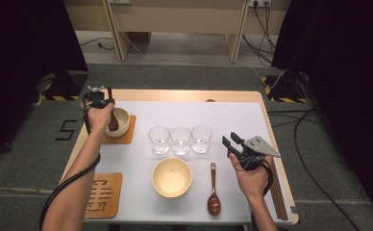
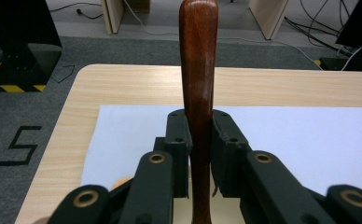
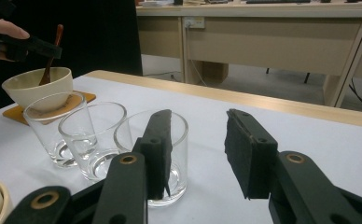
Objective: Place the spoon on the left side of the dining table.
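The left tongs (image 2: 198,154) are clamped on the handle of a dark wooden spoon (image 2: 198,88), the pads pressing its sides so that the handle stands straight up between them. From the high view, that spoon's lower end dips into a cream bowl (image 1: 122,120) sitting on an orange-brown coaster (image 1: 127,137) near the far left corner of the table (image 1: 232,96). The person's left hand (image 1: 99,117) holds the tongs just over the bowl's left rim. The right tongs (image 3: 198,149) stand partly open with nothing between the pads, held above the white mat (image 1: 237,125) at the right side, the nearest of three clear glasses (image 3: 170,154) just behind the left pad in the right gripper view. The three glasses stand in a row across the middle of the mat. Nearer the person sits a second cream bowl (image 1: 172,177), and just to its right lies a second wooden spoon (image 1: 214,190), flat on the mat. A second coaster (image 1: 104,195) with a cut-out pattern lies at the near left edge.
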Demonstrator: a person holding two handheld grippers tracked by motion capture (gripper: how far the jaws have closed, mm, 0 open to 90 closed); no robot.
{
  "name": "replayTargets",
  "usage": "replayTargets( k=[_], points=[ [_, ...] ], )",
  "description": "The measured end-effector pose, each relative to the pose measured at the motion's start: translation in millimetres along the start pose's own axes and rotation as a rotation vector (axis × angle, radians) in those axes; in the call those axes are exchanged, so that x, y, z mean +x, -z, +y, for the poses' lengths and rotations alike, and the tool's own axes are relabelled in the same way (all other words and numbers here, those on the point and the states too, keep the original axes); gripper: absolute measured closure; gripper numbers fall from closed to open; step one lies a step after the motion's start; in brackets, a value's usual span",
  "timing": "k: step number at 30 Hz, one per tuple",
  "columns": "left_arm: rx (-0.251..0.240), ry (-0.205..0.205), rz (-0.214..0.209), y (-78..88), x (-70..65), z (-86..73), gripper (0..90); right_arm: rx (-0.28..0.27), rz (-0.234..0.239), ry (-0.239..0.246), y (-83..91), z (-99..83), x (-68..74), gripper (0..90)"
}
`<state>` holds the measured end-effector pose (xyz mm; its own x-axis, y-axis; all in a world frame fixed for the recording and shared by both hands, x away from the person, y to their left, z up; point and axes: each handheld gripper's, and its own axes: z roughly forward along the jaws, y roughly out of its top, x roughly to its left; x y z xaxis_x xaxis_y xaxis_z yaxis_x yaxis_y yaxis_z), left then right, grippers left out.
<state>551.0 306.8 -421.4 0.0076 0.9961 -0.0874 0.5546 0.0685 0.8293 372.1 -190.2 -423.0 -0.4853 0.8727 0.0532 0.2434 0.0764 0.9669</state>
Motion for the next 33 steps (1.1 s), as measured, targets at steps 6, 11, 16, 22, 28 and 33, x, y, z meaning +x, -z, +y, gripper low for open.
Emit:
replayTargets(
  k=[6, 11, 16, 22, 28, 33],
  points=[
    [0.009, -0.003, 0.016, -2.4, 0.4, 0.9, 77.4, 0.001, 0.003, -0.004, -0.8, -0.5, -0.1, 61.1],
    [0.018, -0.005, 0.025, -5.1, 2.0, -0.6, 76.4, -0.002, 0.000, 0.005, -1.3, -0.8, -0.2, 60.9],
    [0.019, -0.001, 0.026, -6.8, 3.9, -3.4, 73.7, -0.001, -0.001, 0.005, -1.5, -0.8, -0.4, 60.9],
    [0.005, -0.001, 0.009, -0.4, 4.7, -4.4, 71.9, 0.005, -0.002, 0.010, -2.2, -0.3, -0.8, 60.9],
    [-0.005, -0.012, -0.017, 11.4, 3.9, -5.0, 69.6, 0.010, -0.008, 0.004, -1.6, 2.5, -2.4, 60.8],
    [-0.016, -0.007, -0.048, 25.3, 1.0, -9.8, 67.5, 0.019, -0.015, -0.003, -1.4, 4.3, -4.1, 60.8]
  ],
)
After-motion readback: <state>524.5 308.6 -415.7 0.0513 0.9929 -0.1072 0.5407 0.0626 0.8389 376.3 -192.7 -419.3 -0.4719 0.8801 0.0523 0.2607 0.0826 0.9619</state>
